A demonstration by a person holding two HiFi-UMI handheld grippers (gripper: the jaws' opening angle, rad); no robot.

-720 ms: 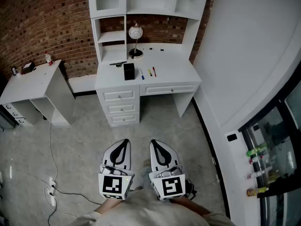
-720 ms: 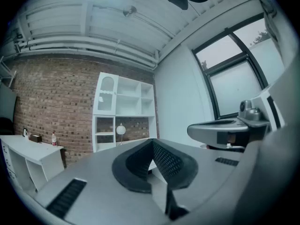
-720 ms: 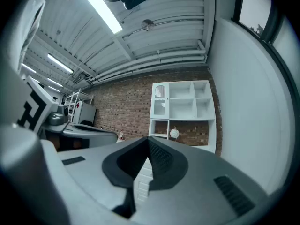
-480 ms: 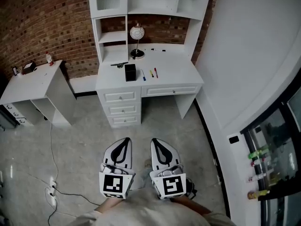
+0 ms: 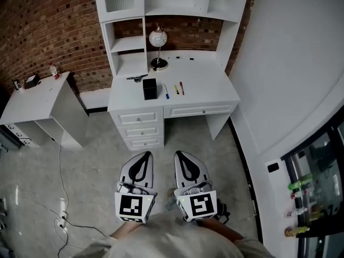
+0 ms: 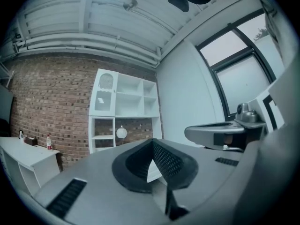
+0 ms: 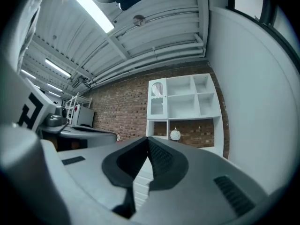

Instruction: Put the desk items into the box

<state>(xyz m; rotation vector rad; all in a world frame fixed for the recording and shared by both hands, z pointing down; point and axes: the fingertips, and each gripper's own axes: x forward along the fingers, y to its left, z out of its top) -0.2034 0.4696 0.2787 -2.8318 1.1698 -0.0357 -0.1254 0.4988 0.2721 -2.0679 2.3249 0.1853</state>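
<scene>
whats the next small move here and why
Probably step forward toward the white desk: both the left gripper and right gripper hang shut and empty over the floor, well short of the small black box and the blue, yellow and red pens lying beside it on the desktop.

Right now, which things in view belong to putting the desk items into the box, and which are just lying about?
For the job, all on the desk: black box, blue pen, yellow pen, red pen, dark object.

Lying about: globe lamp, probably staying; bottle on the side table.
</scene>
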